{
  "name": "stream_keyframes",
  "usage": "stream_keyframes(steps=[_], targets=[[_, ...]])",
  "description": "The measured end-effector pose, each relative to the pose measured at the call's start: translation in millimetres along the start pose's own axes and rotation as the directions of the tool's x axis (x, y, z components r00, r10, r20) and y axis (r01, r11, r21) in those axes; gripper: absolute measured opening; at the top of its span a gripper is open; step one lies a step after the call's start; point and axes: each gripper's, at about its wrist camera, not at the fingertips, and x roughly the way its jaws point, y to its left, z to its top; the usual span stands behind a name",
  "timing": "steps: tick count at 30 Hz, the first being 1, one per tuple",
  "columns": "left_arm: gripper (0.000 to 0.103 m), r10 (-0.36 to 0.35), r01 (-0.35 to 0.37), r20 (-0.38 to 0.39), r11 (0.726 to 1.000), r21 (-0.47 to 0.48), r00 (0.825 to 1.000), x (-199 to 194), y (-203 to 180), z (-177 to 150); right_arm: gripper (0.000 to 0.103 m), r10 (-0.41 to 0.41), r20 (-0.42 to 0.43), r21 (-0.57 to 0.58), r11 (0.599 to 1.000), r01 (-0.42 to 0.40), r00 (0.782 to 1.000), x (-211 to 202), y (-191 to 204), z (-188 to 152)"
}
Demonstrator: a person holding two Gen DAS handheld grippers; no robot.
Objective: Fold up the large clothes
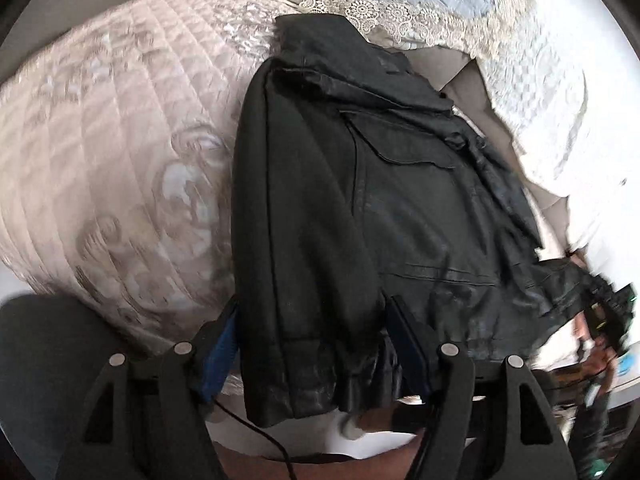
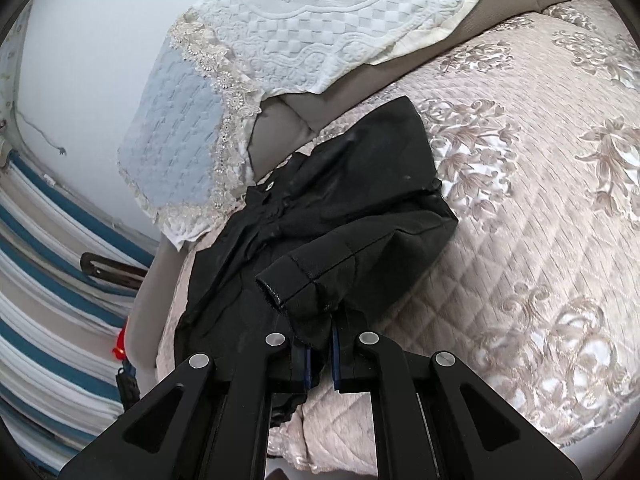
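**Black jacket half folded on the sofa**

The black jacket (image 1: 360, 208) looks leathery and a bit scuffed, lying on the pinkish quilted cover (image 1: 100, 140) with a sleeve folded over its body; left gripper (image 1: 316, 344) has jaws spread wide around the sleeve cuff; right gripper (image 2: 320, 356) pinches a fold of jacket; behind the jacket hangs a white lace throw (image 2: 320, 32); wall's plain white.

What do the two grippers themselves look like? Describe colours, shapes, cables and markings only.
Both the left gripper and right gripper are matte black, with angular linkage arms bearing round silver pivot pins and triangular cut-outs. Finger pads are blue. A thin black cable trails beneath the left one. No markings show.
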Motion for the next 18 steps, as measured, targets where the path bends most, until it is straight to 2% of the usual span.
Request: stream_keyframes(steps=[1, 2, 3, 5, 7, 8, 12, 15, 18], targets=[[0.064, -0.013, 0.013, -0.006, 1.000, -0.006, 1.000, 0, 1, -1, 0.007, 0.000, 0.000, -0.001, 1.000, 0.000, 1.000, 0, 0, -1], [0.047, -0.035, 0.034, -0.019, 0.999, -0.020, 0.999, -1, 4, -2, 0.007, 0.001, -0.001, -0.002, 1.000, -0.001, 1.000, 0, 1, -1], [0.025, -0.061, 0.060, -0.032, 0.997, -0.038, 0.998, 0, 6, -4, 0.007, 0.002, -0.001, -0.003, 1.000, -0.002, 1.000, 0, 1, -1], [0.013, -0.113, 0.110, -0.048, 0.992, -0.069, 0.992, 0, 12, -6, 0.007, 0.002, -0.001, -0.009, 1.000, -0.002, 1.000, -1, 3, -1], [0.011, -0.145, 0.143, -0.026, 0.988, -0.052, 0.989, -7, 11, -7, 0.007, 0.003, -0.002, -0.018, 1.000, -0.003, 1.000, -2, 6, 0], [0.010, -0.185, 0.184, -0.005, 0.982, -0.051, 0.983, -14, 10, -5, 0.007, 0.003, -0.002, -0.024, 1.000, -0.003, 1.000, -2, 9, 0], [0.009, -0.310, 0.310, 0.103, 0.951, 0.012, 0.945, -50, -7, 12, 0.007, 0.010, 0.006, -0.045, 0.999, -0.010, 1.000, -9, 18, 1], [0.009, -0.367, 0.356, 0.170, 0.930, 0.092, 0.915, -73, -24, 34, 0.007, 0.024, 0.023, -0.042, 0.999, -0.023, 0.999, -14, 21, 4], [0.009, -0.388, 0.367, 0.208, 0.921, 0.135, 0.898, -79, -34, 61, 0.007, 0.029, 0.041, -0.037, 0.999, -0.027, 0.999, -16, 23, 12]])
